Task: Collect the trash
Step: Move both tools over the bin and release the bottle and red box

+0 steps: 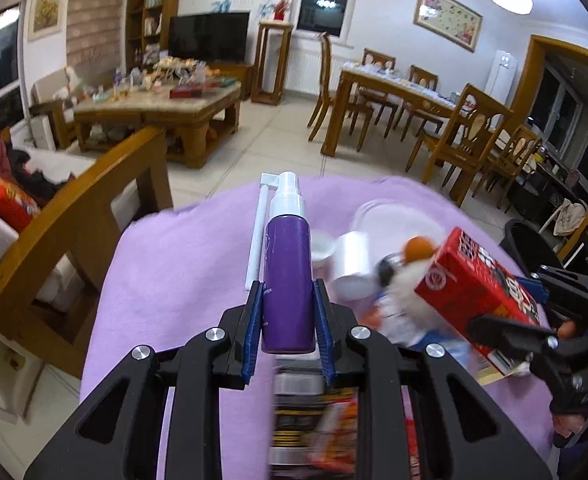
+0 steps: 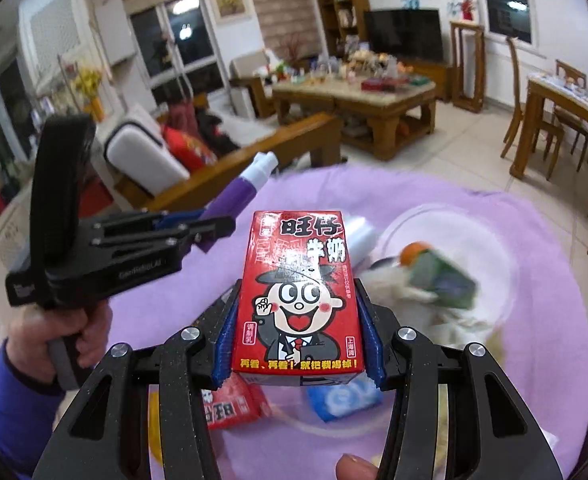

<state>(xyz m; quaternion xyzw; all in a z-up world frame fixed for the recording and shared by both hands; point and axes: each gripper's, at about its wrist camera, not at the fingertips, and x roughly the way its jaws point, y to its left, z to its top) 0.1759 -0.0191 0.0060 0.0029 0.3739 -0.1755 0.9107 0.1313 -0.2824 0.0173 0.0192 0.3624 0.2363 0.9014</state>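
Your left gripper point(image 1: 287, 316) is clamped on the purple spray bottle point(image 1: 286, 276), nozzle pointing away from you, held above the lilac worktop point(image 1: 173, 280). Your right gripper point(image 2: 298, 340) is clamped on the red milk carton point(image 2: 298, 292), also off the cloth. More trash lies below: red packet point(image 2: 233, 404), blue wrapper point(image 2: 342, 400), white cup point(image 1: 352, 268), blurred wad point(image 2: 426, 284).

I am holding two tools point(image 1: 287, 316), one per hand. I am counting one purple bottle point(image 1: 287, 280), one red carton point(image 2: 298, 294), one white cup point(image 1: 352, 266), one red packet point(image 2: 229, 406) and one blue packet point(image 2: 340, 398).
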